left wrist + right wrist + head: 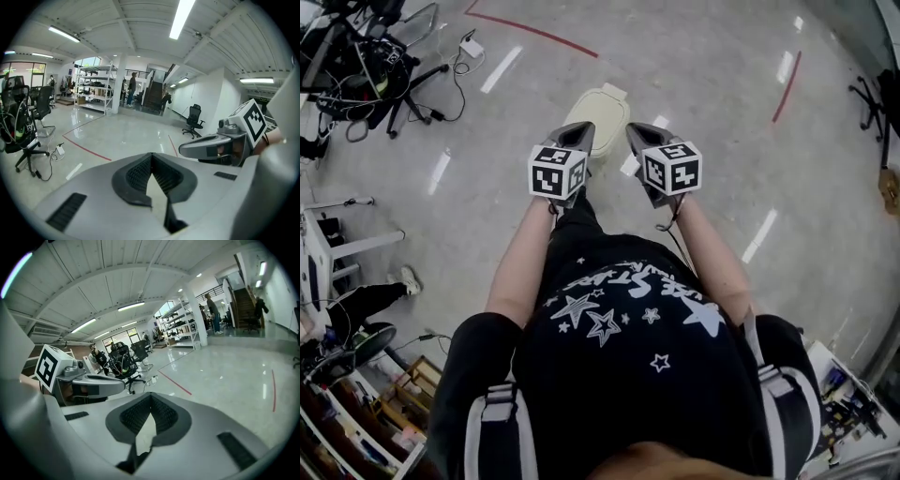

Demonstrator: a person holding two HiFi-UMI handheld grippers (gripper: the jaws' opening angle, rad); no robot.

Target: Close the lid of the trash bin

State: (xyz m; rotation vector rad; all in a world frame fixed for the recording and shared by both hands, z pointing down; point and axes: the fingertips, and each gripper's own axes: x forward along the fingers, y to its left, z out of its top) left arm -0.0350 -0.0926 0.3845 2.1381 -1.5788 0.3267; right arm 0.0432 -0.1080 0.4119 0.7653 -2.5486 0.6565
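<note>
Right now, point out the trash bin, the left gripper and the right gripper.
trash bin (600, 107): head view, middle of its cream lid.
left gripper (579, 134): head view, at its closed tips.
right gripper (639, 134): head view, at its closed tips.

The hall is bright. The light comes from long ceiling lamps (182, 18), and the glossy floor (722, 112) gives them back as white streaks of glare. Shadows are weak and soft. Both gripper views are bent like a fisheye, with black corners, and straight beams curve near the edges. Close to the lens, the left gripper (151, 159) and the right gripper (150, 397) look a little soft, while the far hall is sharp. The head view is dark and blurred at its lower edge.
</note>
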